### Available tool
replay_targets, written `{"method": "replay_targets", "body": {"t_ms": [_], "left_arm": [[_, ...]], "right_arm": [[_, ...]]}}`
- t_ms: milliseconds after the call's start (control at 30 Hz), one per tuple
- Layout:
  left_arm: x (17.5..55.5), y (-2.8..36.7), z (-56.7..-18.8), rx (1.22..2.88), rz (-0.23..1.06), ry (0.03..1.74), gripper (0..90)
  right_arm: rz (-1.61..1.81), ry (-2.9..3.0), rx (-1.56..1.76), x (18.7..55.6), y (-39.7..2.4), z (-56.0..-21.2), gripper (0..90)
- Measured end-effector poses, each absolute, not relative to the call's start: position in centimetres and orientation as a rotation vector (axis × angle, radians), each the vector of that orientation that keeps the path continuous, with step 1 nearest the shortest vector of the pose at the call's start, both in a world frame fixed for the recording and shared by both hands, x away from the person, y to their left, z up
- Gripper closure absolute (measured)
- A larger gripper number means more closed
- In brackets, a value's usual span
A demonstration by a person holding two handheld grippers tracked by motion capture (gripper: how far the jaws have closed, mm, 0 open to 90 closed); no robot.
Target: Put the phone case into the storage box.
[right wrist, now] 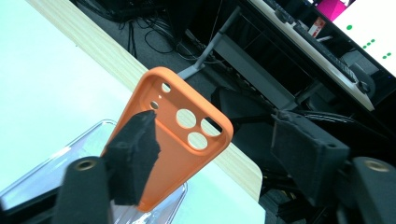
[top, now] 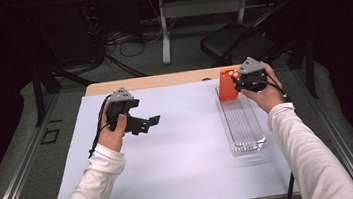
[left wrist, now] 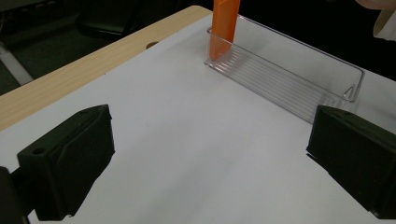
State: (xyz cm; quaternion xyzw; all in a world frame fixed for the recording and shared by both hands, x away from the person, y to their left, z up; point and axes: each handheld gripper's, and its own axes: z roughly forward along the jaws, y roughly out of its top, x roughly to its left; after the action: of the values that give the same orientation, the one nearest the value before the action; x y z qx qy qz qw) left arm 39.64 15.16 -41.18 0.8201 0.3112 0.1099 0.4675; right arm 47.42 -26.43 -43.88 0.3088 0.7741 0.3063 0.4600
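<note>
We are looking at a job that seems nearly done: the orange, soft-looking phone case (right wrist: 175, 140) is standing upright at the far end of the long clear plastic tray (top: 242, 124), its lower edge down inside the tray. By our reading the placing is finished and what is left is only to draw the hand clear without tipping the case.

Our right gripper (right wrist: 212, 144) is sitting at the case's top edge, its jaws standing apart. The nearer pad is overlapping the case's face in the right gripper view, and we cannot tell whether it is touching; the other pad is standing well clear, so nothing is being pinched. Our left gripper (left wrist: 205, 158) is hovering over the white sheet (top: 179, 144) on the wooden desk (top: 152, 81), well apart from the tray, jaws wide and holding nothing.

The case is a rounded-corner rectangle with a raised lip around its rim. Near its top we are counting 3 large round openings, plus 2 smaller holes beside them. It is leaning slightly and looks thin and flexible; we are judging that a brush from a pad could topple it. The rest of the tray is lying bare, ribbed along its floor.
</note>
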Motion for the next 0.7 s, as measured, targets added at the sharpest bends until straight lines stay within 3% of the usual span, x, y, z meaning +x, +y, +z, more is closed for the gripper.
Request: {"method": "replay_targets", "body": {"t_ms": [233, 533, 700], "left_arm": [[40.1, 15.6, -41.1, 1.99, 0.248, 0.765, 0.5], [40.2, 15.9, -41.0, 1.963, 0.226, 0.769, 0.5], [40.0, 16.1, -40.8, 1.962, 0.237, 0.764, 0.5]], "right_arm": [[0.803, 1.92, 0.8, 46.4, -25.9, -42.8, 16.0], [0.938, 1.965, 0.852, 44.9, -25.4, -41.4, 10.2], [0.966, 2.019, 0.875, 44.1, -25.0, -40.9, 0.0]]}}
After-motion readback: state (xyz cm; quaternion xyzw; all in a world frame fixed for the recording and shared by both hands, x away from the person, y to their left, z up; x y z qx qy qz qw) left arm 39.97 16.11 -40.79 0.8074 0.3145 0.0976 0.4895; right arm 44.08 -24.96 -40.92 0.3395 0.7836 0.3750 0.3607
